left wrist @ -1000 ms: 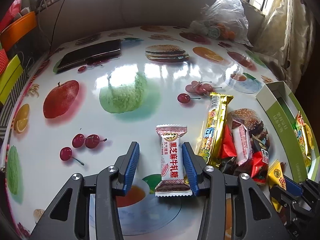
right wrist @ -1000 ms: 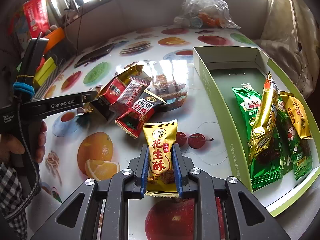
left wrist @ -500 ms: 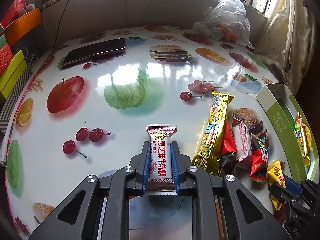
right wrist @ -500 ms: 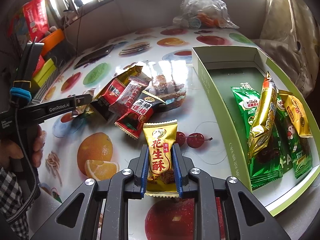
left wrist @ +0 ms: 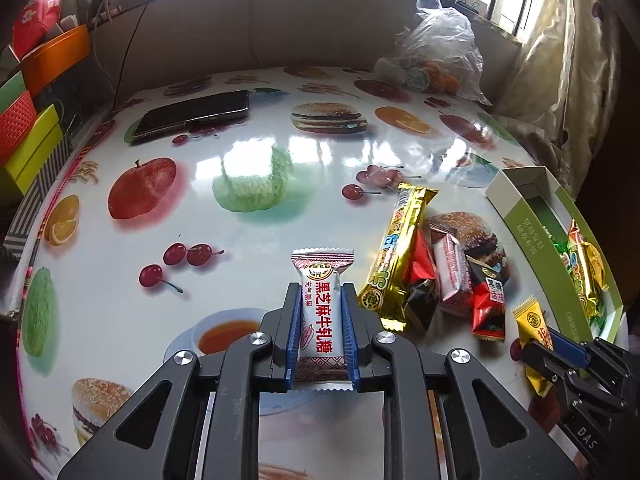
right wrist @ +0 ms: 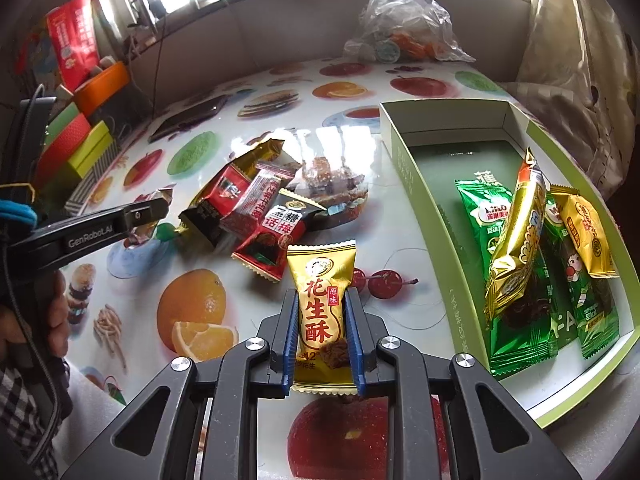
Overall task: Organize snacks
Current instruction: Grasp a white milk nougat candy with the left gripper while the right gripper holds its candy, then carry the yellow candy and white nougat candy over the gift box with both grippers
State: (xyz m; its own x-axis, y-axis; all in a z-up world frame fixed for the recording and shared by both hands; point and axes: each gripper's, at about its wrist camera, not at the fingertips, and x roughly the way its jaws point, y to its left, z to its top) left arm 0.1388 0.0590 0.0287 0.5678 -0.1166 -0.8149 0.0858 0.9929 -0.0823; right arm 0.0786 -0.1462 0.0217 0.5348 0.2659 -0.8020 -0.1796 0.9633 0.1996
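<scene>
The white nougat packet (left wrist: 322, 320), light, crinkly and slippery-looking, sat pinched mid-body in the left hand-held gripper (left wrist: 322, 334) above the desk (left wrist: 248, 152). The right hand-held gripper (right wrist: 322, 340) likewise clamped a gold peanut-crisp packet (right wrist: 322, 308) beside the green box (right wrist: 404, 164).

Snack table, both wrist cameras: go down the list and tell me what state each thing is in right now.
left gripper: shut on the white candy.
white candy: sealed, gripped.
right gripper: shut on the gold peanut candy.
gold peanut candy: sealed, gripped.
green box: open, partly filled.
loose snack pile: on the table, outside the box.
phone: screen dark.
plastic bag: crumpled, holding items.
</scene>
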